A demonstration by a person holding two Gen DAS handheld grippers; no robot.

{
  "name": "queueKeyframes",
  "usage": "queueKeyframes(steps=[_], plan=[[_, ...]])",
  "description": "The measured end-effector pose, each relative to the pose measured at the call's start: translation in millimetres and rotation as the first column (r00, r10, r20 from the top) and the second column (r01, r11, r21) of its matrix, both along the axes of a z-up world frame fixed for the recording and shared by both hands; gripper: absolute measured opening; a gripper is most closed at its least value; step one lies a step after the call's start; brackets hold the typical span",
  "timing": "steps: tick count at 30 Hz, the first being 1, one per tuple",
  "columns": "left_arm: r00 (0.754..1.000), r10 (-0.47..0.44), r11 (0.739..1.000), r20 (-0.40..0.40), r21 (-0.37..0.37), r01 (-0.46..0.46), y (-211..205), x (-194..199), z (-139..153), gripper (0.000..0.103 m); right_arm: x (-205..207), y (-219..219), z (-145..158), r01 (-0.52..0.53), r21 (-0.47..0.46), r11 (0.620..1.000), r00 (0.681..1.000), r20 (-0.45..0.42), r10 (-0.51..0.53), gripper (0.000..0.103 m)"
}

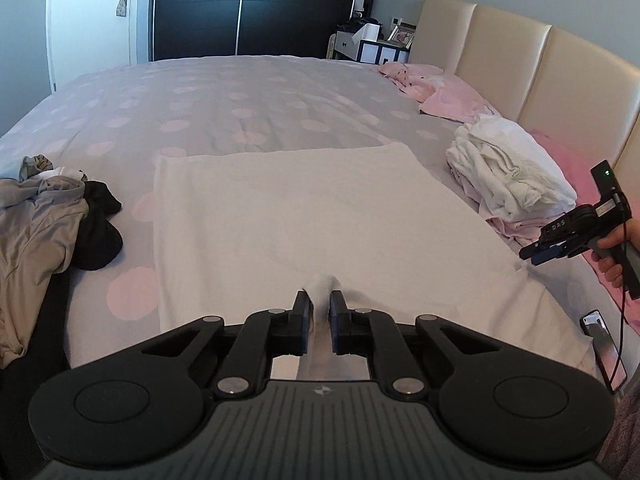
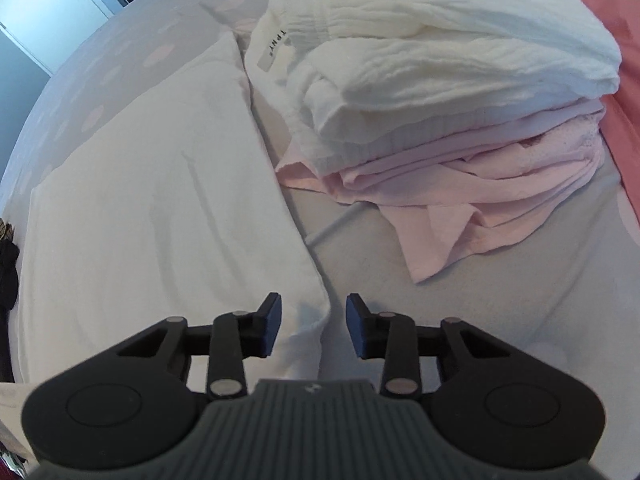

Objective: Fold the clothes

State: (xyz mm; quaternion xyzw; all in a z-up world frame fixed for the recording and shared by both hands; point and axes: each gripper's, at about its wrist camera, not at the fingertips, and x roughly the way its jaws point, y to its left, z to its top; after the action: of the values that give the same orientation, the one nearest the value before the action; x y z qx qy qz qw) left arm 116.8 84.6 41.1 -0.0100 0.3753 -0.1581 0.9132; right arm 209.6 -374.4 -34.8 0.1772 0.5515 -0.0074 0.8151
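Observation:
A white garment (image 1: pixel 288 208) lies spread flat on the dotted bed cover (image 1: pixel 240 96). My left gripper (image 1: pixel 320 304) is shut on a pinched-up fold of its near edge, and the cloth bunches between the pads. In the right wrist view my right gripper (image 2: pixel 314 320) points down over the garment's (image 2: pixel 140 200) right edge. Its jaws stand apart with the hem lying between them, and neither pad touches the cloth. The left wrist view shows the right gripper (image 1: pixel 534 254) held by a hand at the garment's right side.
A stack of folded white and pink clothes (image 1: pixel 512 176) (image 2: pixel 420 100) sits just right of the garment. Loose grey and black clothes (image 1: pixel 44 216) lie at the bed's left edge. Pink pillows (image 1: pixel 452 100) and a padded headboard (image 1: pixel 520 60) line the right. A phone (image 1: pixel 600 340) lies near the corner.

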Motion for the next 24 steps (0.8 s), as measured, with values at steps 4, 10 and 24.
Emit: queueKeyframes(steps=[4,10,24], plan=[[1.000,-0.016,1.000,0.014,0.007,0.016,-5,14,13,0.008,1,-5,-11,0.030,0.059,0.998,0.998,-0.057,-0.026,0.007],[0.997,-0.062,0.995,0.054,0.076,0.058,-27,59,45,0.007,-7,-16,-7,0.061,0.079,0.995,0.998,-0.028,-0.059,0.003],[0.945,-0.293,0.907,0.148,0.356,0.225,-163,242,101,0.007,-22,-16,-6,0.092,0.148,0.985,0.996,0.006,-0.094,0.003]])
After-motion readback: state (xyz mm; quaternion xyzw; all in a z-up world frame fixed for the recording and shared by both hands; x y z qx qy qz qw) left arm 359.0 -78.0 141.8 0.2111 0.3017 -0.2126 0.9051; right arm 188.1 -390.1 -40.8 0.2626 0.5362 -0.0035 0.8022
